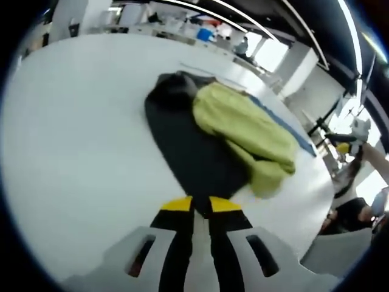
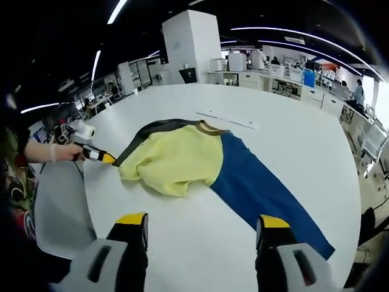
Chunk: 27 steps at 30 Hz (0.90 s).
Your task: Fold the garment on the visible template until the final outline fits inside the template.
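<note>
Plainly, blue template [image 2: 261,182] in right view; left tool [image 1: 200,205] pinching garment [image 1: 200,152].

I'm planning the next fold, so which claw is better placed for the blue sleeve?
Probably right: the right claw is open near the blue sleeve; the left claw is shut on the dark sleeve opposite.

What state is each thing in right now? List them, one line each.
Garment: partly folded; yellow body bunched over the dark sleeve, blue sleeve spread flat.
Dark sleeve: flat on the table, its end pinched by the left gripper.
Left gripper: fingers shut on the dark sleeve.
Right gripper: fingers wide open, empty, short of the garment.
Table: white, garment lying on it.
</note>
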{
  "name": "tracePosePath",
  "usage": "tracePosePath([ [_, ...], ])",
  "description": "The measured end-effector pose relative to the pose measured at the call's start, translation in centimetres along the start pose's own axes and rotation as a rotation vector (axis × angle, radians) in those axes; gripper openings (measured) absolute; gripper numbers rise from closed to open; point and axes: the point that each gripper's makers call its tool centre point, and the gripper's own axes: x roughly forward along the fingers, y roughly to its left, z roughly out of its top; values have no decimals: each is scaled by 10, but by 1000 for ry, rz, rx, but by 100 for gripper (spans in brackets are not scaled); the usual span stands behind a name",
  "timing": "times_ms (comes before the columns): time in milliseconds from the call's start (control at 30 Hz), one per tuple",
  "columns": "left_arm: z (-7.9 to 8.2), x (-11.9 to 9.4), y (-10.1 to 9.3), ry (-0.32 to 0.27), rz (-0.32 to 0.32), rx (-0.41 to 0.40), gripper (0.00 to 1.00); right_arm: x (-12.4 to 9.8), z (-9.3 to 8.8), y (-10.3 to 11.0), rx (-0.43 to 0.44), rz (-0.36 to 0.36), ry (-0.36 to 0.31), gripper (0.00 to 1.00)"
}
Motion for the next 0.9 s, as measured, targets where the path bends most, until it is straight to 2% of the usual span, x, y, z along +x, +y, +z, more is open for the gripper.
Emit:
tracePosePath([
  [100,0,-1,-10,10,-10,35,10,-3,-4,1,13,-9,3,70],
  [133,3,-2,-11,7,4,119,16,-5,-5,3,20,-11,3,70],
  [200,2,-1,-4,38,47,249,23,-6,-7,4,26,-13,5,70],
  [233,2,0,-1,45,69,308,25,-7,-8,5,27,-17,6,69],
  [267,1,2,-3,47,57,335,26,-8,-9,6,28,-19,8,69],
  [400,1,3,-7,48,50,329,30,-10,-15,7,40,-26,18,69],
  [667,2,6,-5,59,70,410,28,-16,-20,13,57,-36,17,68],
  [900,3,6,-4,65,61,416,20,-18,-26,18,71,-43,19,67],
])
